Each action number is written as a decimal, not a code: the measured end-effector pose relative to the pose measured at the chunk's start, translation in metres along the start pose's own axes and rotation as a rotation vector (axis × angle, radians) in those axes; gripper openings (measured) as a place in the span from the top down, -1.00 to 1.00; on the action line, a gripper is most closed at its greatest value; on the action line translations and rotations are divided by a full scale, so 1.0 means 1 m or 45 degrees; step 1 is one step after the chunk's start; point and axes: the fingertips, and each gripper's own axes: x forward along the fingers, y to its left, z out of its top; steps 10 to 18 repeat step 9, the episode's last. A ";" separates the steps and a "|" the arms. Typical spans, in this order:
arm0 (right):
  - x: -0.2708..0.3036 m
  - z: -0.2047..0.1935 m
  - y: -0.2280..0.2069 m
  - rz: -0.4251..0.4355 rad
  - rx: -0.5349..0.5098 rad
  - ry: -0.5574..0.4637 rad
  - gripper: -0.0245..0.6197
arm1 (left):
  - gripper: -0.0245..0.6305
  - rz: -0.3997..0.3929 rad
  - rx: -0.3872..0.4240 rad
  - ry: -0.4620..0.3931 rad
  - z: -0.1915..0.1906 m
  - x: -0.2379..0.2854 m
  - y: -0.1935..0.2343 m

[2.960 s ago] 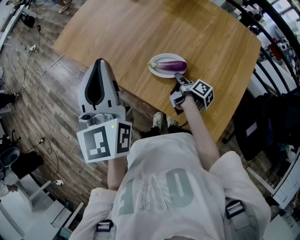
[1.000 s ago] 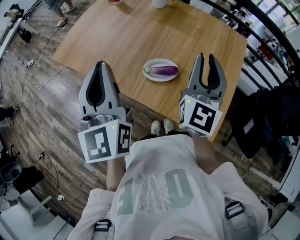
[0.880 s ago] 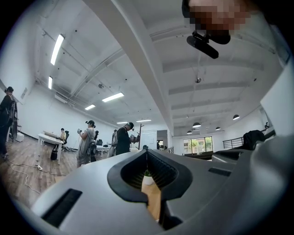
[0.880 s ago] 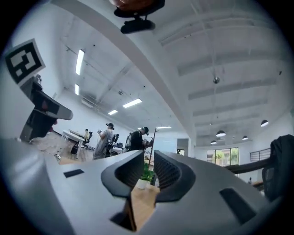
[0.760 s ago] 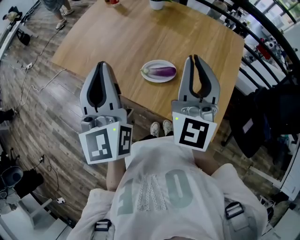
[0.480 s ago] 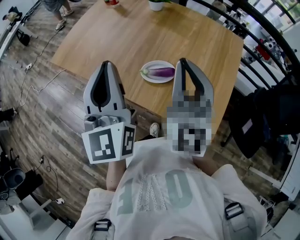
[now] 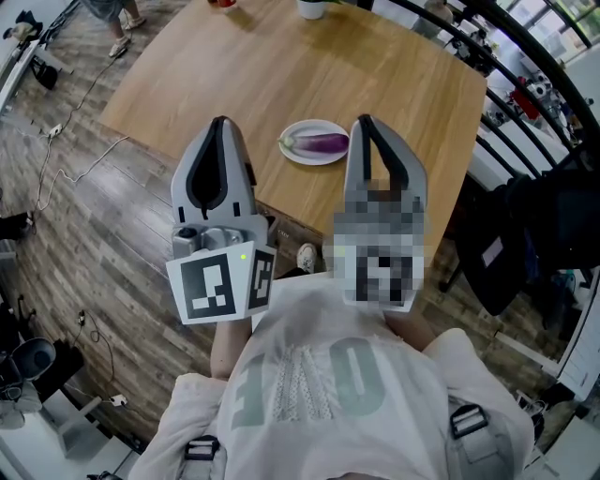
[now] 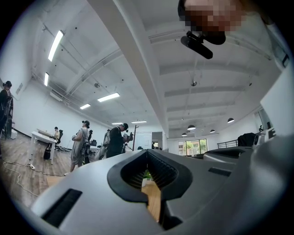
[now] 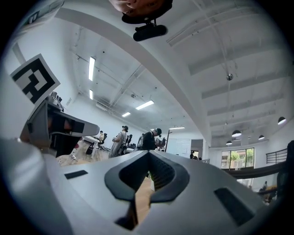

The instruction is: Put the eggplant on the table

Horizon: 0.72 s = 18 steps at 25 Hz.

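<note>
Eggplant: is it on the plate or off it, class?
On the plate: the eggplant lies across the white plate, within its rim.

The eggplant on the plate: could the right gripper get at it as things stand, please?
Probably yes: the eggplant lies uncovered on its white plate, with nothing between it and the right gripper, though the shut jaws would need opening first.

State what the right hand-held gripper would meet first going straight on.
Likely nothing close: the right hand-held gripper points across the table, passing beside the eggplant; the white pot at the far edge may lie ahead.
</note>
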 end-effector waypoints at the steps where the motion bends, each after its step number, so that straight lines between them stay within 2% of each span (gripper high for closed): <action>1: 0.000 -0.001 0.000 0.005 0.006 0.002 0.87 | 0.90 -0.006 0.000 0.003 -0.001 0.001 -0.002; 18: 0.006 -0.002 0.003 0.030 0.002 -0.006 0.87 | 0.90 -0.027 -0.015 0.006 -0.005 0.010 -0.008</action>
